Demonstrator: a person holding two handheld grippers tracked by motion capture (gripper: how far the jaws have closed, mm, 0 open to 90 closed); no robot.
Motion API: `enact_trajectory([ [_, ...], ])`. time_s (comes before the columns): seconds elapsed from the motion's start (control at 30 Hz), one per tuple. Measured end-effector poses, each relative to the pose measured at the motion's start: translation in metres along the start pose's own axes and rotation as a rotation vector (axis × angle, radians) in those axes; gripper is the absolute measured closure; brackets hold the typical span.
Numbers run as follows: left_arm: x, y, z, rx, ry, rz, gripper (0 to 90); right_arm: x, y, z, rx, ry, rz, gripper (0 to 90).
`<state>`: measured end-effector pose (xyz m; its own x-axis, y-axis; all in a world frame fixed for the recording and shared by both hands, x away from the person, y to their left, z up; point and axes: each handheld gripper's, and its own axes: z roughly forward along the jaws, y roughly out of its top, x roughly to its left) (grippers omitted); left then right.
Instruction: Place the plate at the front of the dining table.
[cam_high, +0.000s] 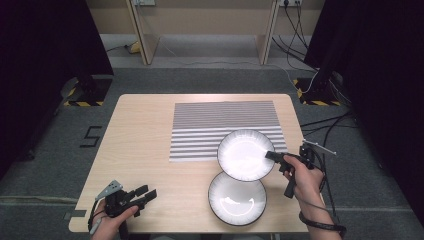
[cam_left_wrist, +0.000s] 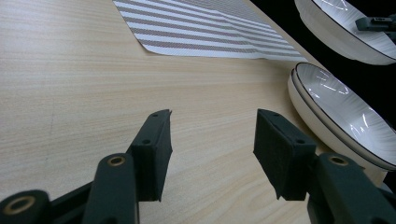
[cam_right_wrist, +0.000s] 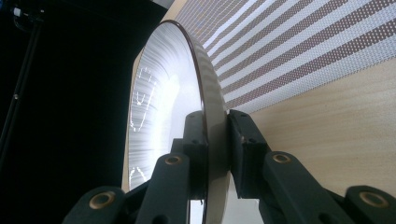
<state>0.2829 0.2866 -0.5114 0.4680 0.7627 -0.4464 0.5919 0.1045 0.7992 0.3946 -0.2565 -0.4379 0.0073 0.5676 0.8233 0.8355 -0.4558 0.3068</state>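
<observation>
Two plates: my right gripper (cam_high: 270, 155) pinches the upper plate's (cam_high: 245, 154) rim, lifted over the striped mat (cam_high: 210, 125), hiding part of the lower plate (cam_high: 236, 199) on the table (cam_high: 145, 140). Both are empty. Left gripper (cam_left_wrist: 212, 154) is spread, holding nothing.

Striped placemat (cam_high: 225, 127), second white plate (cam_high: 236, 198), wooden table (cam_high: 140, 145)

Lower plate (cam_high: 236, 198) partly under held plate (cam_high: 245, 154)
</observation>
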Motion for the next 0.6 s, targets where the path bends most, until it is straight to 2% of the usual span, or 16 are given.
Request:
enact_trajectory([
  [0.6,0.0002,-0.0006,0.0006,0.004,-0.001,0.0,46.0,0.0027,0.008,0.0045,-0.026,0.008,0.009,77.7],
])
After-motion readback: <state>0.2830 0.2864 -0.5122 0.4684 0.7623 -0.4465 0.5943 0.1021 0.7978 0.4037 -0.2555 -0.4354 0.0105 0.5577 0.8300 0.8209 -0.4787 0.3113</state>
